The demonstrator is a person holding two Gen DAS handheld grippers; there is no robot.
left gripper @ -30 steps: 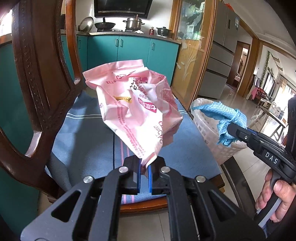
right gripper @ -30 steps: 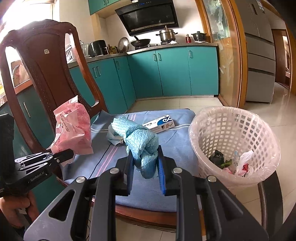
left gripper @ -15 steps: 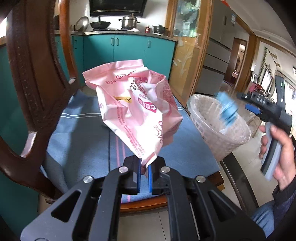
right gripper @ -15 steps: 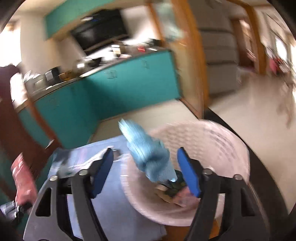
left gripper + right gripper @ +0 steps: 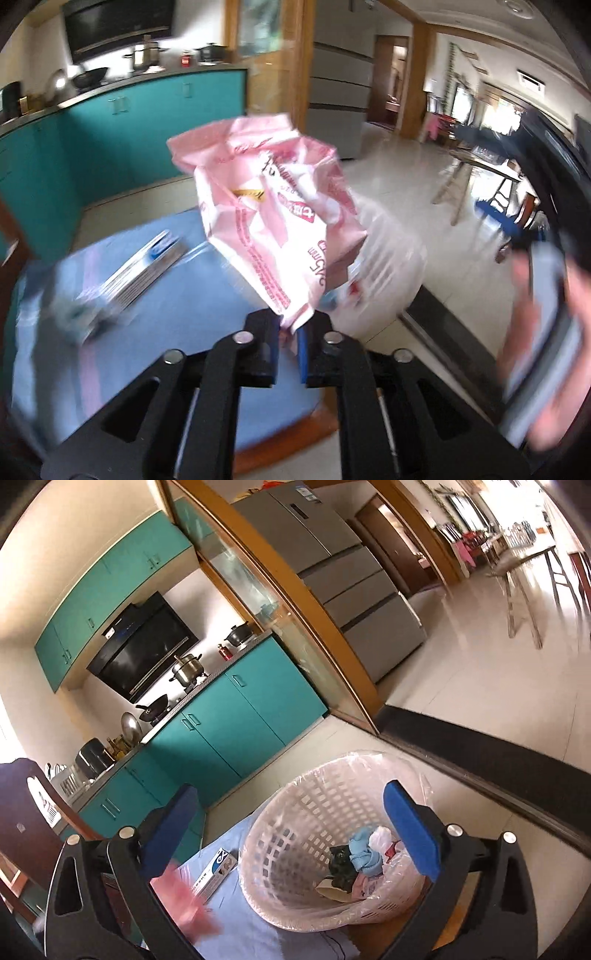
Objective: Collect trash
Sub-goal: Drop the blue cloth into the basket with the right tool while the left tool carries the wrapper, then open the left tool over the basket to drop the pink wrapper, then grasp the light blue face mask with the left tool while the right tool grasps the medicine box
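The white lattice basket (image 5: 295,853), lined with a clear plastic bag, stands on the blue cushion (image 5: 258,938) of the chair and holds a small heap of rubbish: a crumpled light-blue cloth (image 5: 364,853) on top, a dark green-black scrap (image 5: 338,860) beside it, a bit of white plastic (image 5: 380,838) and some pink and pale scraps below. The right gripper (image 5: 291,834) has just been opening and now stands spread wide above the basket with nothing between its blue pads (image 5: 412,834). A flat blue-and-white box (image 5: 218,871) lies on the cushion just beside the basket. The left gripper (image 5: 290,345) has its jaws just parting — the bottom corner of the crumpled pink bag (image 5: 273,218) sits between them, and the blur makes it hard to tell whether the pads still pinch it. The pink bag stands up above the cushion, next to the basket (image 5: 384,266), which shows behind it as a pale smear. At the right edge of the left wrist view, a hand (image 5: 576,332) grips the other tool's handle — heavily blurred.
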